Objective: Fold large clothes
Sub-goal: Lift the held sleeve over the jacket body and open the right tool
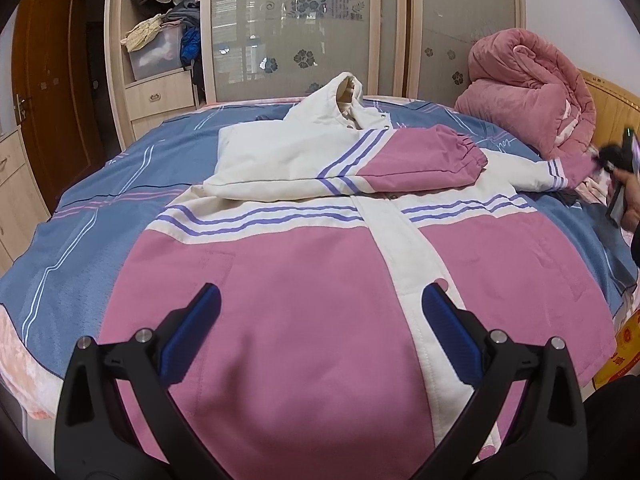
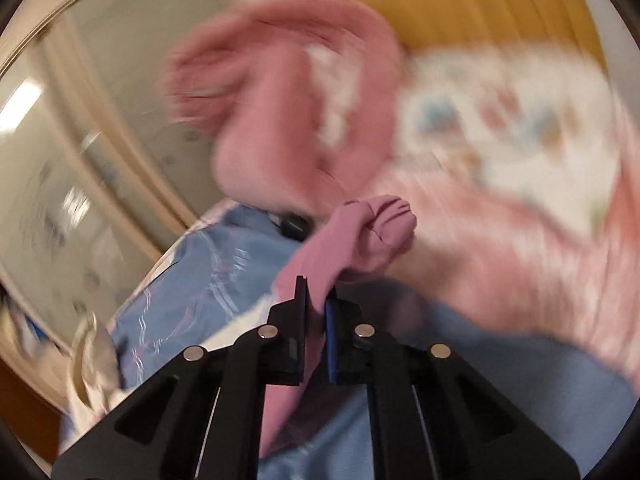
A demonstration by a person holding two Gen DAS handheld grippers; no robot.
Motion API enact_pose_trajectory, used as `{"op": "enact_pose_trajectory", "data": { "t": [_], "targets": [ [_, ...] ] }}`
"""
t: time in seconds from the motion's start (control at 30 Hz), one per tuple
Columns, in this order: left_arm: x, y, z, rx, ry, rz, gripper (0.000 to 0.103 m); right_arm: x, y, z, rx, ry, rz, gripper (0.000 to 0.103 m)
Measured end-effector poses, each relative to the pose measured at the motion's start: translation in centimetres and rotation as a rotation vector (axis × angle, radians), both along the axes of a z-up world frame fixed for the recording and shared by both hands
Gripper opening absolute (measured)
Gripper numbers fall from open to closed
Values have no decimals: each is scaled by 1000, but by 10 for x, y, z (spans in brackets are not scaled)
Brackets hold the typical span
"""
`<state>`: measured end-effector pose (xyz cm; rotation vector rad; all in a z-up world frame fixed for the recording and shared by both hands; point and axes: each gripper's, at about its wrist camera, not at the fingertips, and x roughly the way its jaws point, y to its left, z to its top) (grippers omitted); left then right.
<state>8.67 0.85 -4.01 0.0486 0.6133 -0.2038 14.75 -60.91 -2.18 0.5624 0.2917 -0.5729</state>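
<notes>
I've got the right hand-held gripper (image 2: 316, 296) clamped on the soft pink cuff (image 2: 372, 236) of the puffy pink-and-white hooded jacket (image 1: 320, 264) spread mid-bed, left hand-held gripper (image 1: 320, 300) open above its hem: light, floppy, so grab seams.

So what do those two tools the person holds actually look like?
Both match: the left tool and the right tool each have two black plastic arms with triangular cut-outs, round silver pins at the joints, and ribbed blue pads lining the fingers. No cables show.

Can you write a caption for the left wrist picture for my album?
Open left gripper hovers over a pink and white jacket spread on the blue bed.
</notes>
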Motion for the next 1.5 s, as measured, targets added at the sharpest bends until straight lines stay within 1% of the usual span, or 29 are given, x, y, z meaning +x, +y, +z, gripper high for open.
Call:
{"op": "enact_pose_trajectory", "data": {
  "t": [0.03,0.13,0.17,0.2,0.23,0.27,0.3,0.33,0.4,0.47,0.53,0.6,0.63,0.67,0.7,0.73,0.77,0.83,0.87,0.93,1.0,1.03,1.13,1.17,1.2,1.3,1.33,1.4,1.5],
  "targets": [
    [-1,1,1,-3,-3,1,101,7,23,18,-82,0,28,7],
    [-2,6,4,-12,-10,8,101,23,91,63,-278,-29,116,5],
    [-3,8,5,-15,-11,10,101,27,107,73,-314,-42,142,4],
    [-3,9,5,-18,-11,13,101,34,137,88,-368,-64,199,3],
    [-3,10,6,-23,-13,15,101,39,157,98,-402,-74,234,2],
    [-4,12,7,-24,-17,17,101,43,180,106,-440,-81,274,0],
    [-4,13,8,-23,-21,20,101,49,211,114,-478,-96,336,0],
    [-5,14,9,-25,-25,21,101,55,231,119,-502,-101,381,0],
    [-7,17,11,-30,-31,26,101,68,282,118,-549,-93,487,0],
    [-7,21,13,-38,-34,30,101,79,322,107,-562,-70,579,0],
    [-7,25,15,-45,-40,35,101,87,355,89,-540,-29,655,0],
    [-6,28,16,-43,-44,48,101,83,374,75,-504,-15,684,0],
    [-6,30,17,-46,-42,52,101,80,381,63,-460,9,727,0],
    [-6,33,17,-53,-40,56,101,75,385,50,-405,40,758,8],
    [-6,36,18,-62,-40,60,101,63,388,37,-355,45,769,16],
    [-6,38,19,-67,-41,63,101,54,391,26,-326,52,773,43],
    [-6,40,20,-70,-43,65,101,43,400,19,-314,56,769,75],
    [-7,40,20,-68,-45,66,101,10,400,4,-288,21,717,94],
    [-6,41,20,-66,-46,67,101,-6,397,-1,-259,7,699,98],
    [-6,40,19,-60,-43,66,101,-35,385,-7,-162,-41,654,98],
    [-5,38,17,-57,-38,64,101,-67,360,-11,-59,-114,569,102],
    [-4,36,15,-59,-32,58,101,-77,352,-10,-51,-134,533,102],
    [-3,30,12,-61,-26,33,101,-102,339,0,-141,-145,410,102],
    [-3,27,11,-63,-24,18,101,-105,336,0,-163,-136,385,102],
    [-2,24,10,-64,-21,3,101,-104,334,2,-178,-100,375,102],
    [-2,13,4,-62,0,-36,101,-99,328,-2,-182,-4,374,102],
    [-2,11,3,-71,11,-45,101,-96,327,-4,-169,28,401,102],
    [-3,9,1,-88,19,-57,101,-94,328,-6,-190,51,423,102],
    [-6,7,1,-87,5,-62,101,-93,324,-6,-228,71,425,102]
  ]
}}
